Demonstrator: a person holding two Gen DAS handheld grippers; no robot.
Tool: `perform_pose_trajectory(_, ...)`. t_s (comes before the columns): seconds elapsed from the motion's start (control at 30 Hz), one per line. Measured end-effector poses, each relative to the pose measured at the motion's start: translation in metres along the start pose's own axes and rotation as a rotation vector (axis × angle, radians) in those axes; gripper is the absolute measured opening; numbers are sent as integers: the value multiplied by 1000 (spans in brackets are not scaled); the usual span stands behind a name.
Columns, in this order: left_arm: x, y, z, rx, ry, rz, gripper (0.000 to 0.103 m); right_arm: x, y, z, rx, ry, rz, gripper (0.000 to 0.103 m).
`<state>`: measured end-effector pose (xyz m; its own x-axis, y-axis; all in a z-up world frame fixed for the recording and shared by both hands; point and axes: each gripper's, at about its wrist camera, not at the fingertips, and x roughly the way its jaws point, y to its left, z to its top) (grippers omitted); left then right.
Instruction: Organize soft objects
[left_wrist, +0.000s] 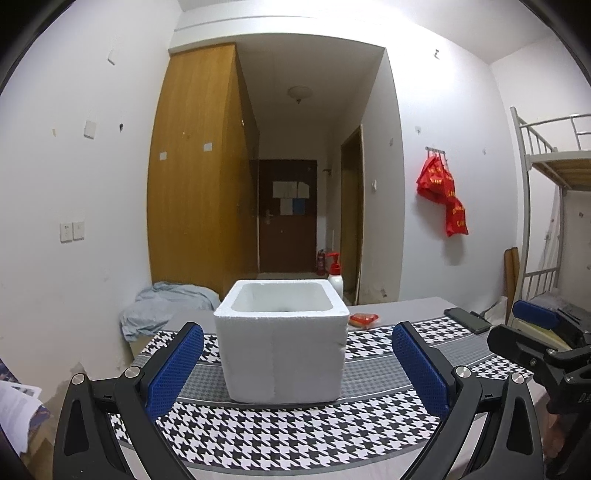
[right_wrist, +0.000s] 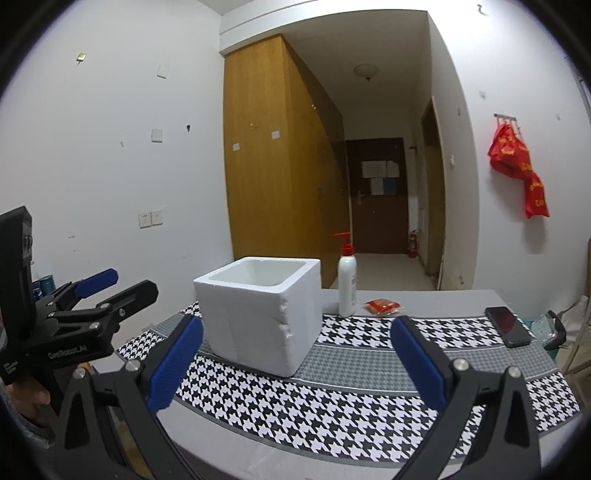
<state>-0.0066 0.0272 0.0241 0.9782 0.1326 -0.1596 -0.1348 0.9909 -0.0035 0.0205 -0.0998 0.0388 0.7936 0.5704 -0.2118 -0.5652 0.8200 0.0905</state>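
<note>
Both claws hang released above the houndstooth cloth (left_wrist: 280, 435): the left gripper (left_wrist: 297, 365) spreads its blue pads (left_wrist: 173, 369) wide either side of the white foam box (left_wrist: 282, 339), touching nothing, and the right gripper (right_wrist: 295, 365) stands just as wide, holding nothing. That box sits upright on the cloth with its top open. Behind it stands a white pump bottle (right_wrist: 347, 284) with a red nozzle, and just beside the bottle a small red soft packet (right_wrist: 382, 306) lies on the grey table (right_wrist: 443, 299). A dark phone (right_wrist: 508, 326) rests near the cloth's right edge
</note>
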Motion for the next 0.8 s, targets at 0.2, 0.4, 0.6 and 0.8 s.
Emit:
perform_pose_trajectory(0.2,-13,-2,-11,-5,-1,-4,102,-9,4,-15,7,5,15,103)
perform_pose_trajectory(0.4,-24,-2,-26,-18,-5,4,102,-16,7,-29,14,8,-6,103)
perform_pose_trajectory(0.6,-32,-1,-32,-8,-2,2,102,-22,12,-39,21,12,-3,103)
perform_pose_trajectory(0.8,-41,0,-41,-4,8,-11,102,-29,16,-46,31,20,-28,103)
